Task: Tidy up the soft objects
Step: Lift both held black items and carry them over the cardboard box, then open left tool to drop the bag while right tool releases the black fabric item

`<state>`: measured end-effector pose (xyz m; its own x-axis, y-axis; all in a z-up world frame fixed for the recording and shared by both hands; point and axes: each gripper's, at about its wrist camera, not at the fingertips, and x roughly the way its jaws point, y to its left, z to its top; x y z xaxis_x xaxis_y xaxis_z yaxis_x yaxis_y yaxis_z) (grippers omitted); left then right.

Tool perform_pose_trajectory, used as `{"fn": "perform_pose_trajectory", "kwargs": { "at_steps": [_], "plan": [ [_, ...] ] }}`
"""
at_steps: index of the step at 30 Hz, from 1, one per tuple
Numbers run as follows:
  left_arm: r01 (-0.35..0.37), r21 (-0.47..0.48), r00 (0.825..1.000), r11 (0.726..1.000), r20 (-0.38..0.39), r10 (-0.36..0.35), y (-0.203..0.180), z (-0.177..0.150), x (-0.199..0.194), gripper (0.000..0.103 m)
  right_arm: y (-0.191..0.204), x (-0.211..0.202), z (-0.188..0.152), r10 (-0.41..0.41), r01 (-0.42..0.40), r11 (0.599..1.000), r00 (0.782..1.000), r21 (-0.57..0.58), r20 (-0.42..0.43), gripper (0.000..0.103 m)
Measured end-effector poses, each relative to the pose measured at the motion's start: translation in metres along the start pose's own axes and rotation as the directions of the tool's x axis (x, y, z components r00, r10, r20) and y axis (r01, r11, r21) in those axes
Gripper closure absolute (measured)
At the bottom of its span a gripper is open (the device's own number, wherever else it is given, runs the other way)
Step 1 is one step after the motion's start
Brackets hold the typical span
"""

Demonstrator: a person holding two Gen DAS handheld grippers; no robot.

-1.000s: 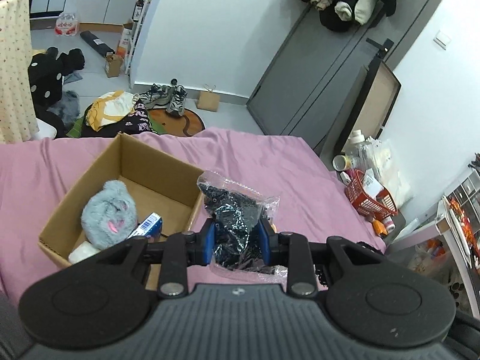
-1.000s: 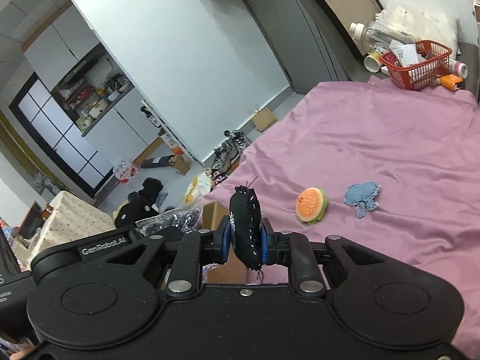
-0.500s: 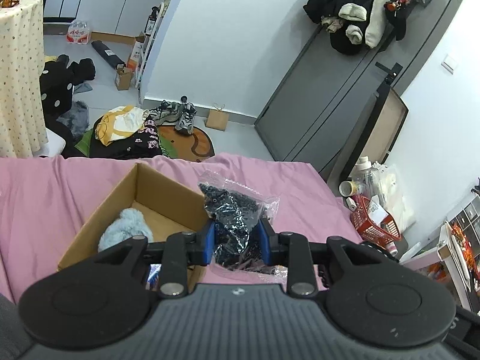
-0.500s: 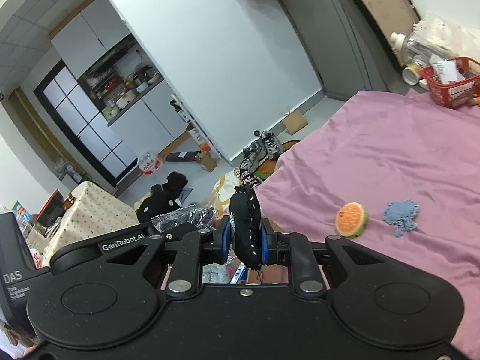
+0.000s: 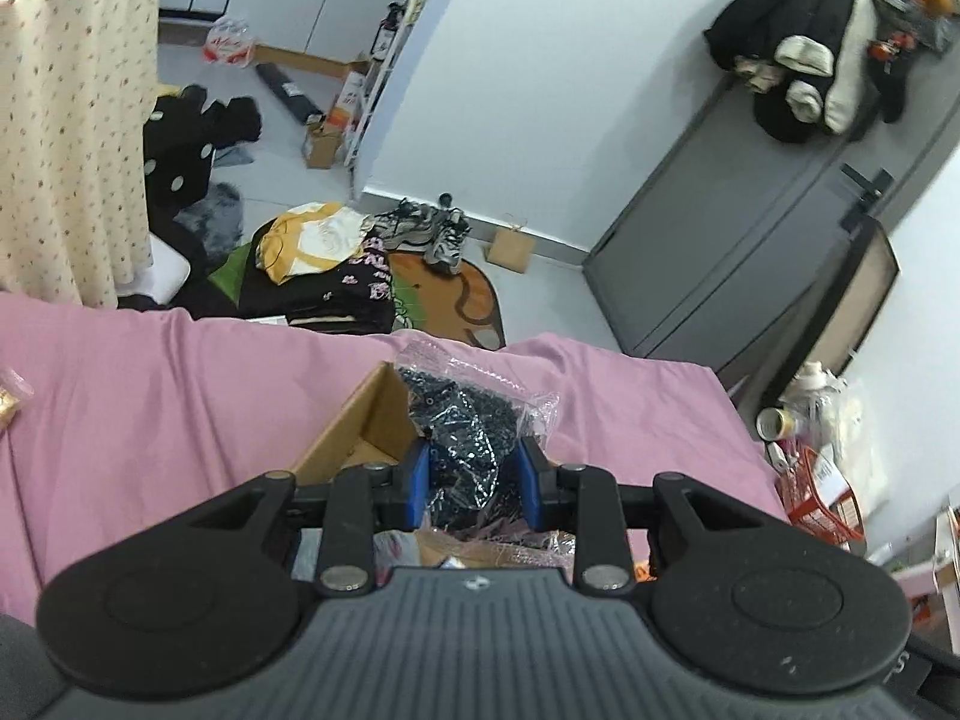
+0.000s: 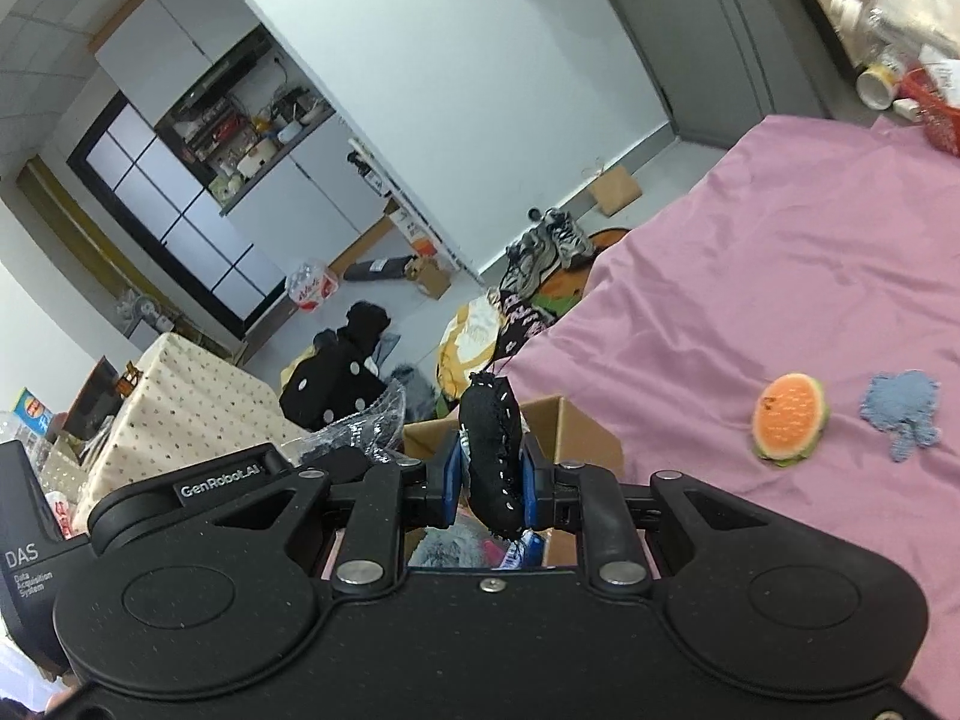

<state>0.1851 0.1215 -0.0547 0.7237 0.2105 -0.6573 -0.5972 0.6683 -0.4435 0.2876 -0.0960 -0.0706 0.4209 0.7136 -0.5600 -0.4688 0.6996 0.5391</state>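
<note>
My left gripper (image 5: 474, 483) is shut on a clear plastic bag of black pieces (image 5: 465, 420), held above the open cardboard box (image 5: 366, 420) on the pink bedsheet (image 5: 180, 384). My right gripper (image 6: 491, 489) is shut on a black stitched soft toy (image 6: 492, 450), also over the cardboard box (image 6: 576, 426). Inside the box a grey fluffy toy (image 6: 444, 549) shows under the right gripper. An orange burger plush (image 6: 789, 420) and a blue knitted toy (image 6: 903, 411) lie on the sheet to the right. The left gripper's bag (image 6: 360, 426) shows at the left of the right wrist view.
A red basket (image 5: 825, 498) with bottles stands beyond the bed's right edge. Clothes (image 5: 324, 270) and shoes (image 5: 432, 228) litter the floor past the bed. A table with a dotted cloth (image 5: 66, 120) stands at the left. A small packet (image 5: 9, 402) lies on the sheet's left side.
Both grippers have moved toward and over the box with their loads still held. The box has slid under the left gripper, hiding most of its inside.
</note>
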Motion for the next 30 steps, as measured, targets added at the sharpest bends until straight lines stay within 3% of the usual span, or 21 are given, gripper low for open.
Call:
{"fn": "perform_pose_trajectory", "kwargs": {
  "at_steps": [11,17,22,25,27,30],
  "plan": [
    [-0.136,-0.040,0.987,0.990,-0.097,0.131,0.020,0.007,0.055,0.070,0.011,0.059,0.003,-0.007,0.004,1.000,0.995,-0.027,-0.104,0.083],
    [-0.115,-0.113,0.992,0.987,-0.068,0.108,0.032,0.020,0.050,0.064,0.019,0.083,0.001,-0.017,0.009,0.998,0.989,-0.059,-0.148,0.079],
    [-0.105,-0.112,0.994,0.988,-0.053,0.099,0.030,0.029,0.046,0.058,0.018,0.096,0.000,-0.012,0.004,0.999,0.983,-0.048,-0.184,0.078],
    [-0.135,-0.092,0.990,0.987,-0.047,0.131,0.030,0.036,0.046,0.056,0.018,0.095,0.001,-0.015,0.007,0.999,0.979,-0.044,-0.202,0.077],
    [-0.136,-0.101,0.990,0.985,-0.038,0.133,0.030,0.038,0.044,0.054,0.018,0.092,0.003,-0.015,0.005,0.999,0.978,-0.048,-0.209,0.074],
    [-0.139,-0.103,0.990,0.985,-0.034,0.136,0.028,0.037,0.041,0.049,0.017,0.081,0.006,0.002,-0.013,0.999,0.980,-0.052,-0.201,0.060]
  ]
}}
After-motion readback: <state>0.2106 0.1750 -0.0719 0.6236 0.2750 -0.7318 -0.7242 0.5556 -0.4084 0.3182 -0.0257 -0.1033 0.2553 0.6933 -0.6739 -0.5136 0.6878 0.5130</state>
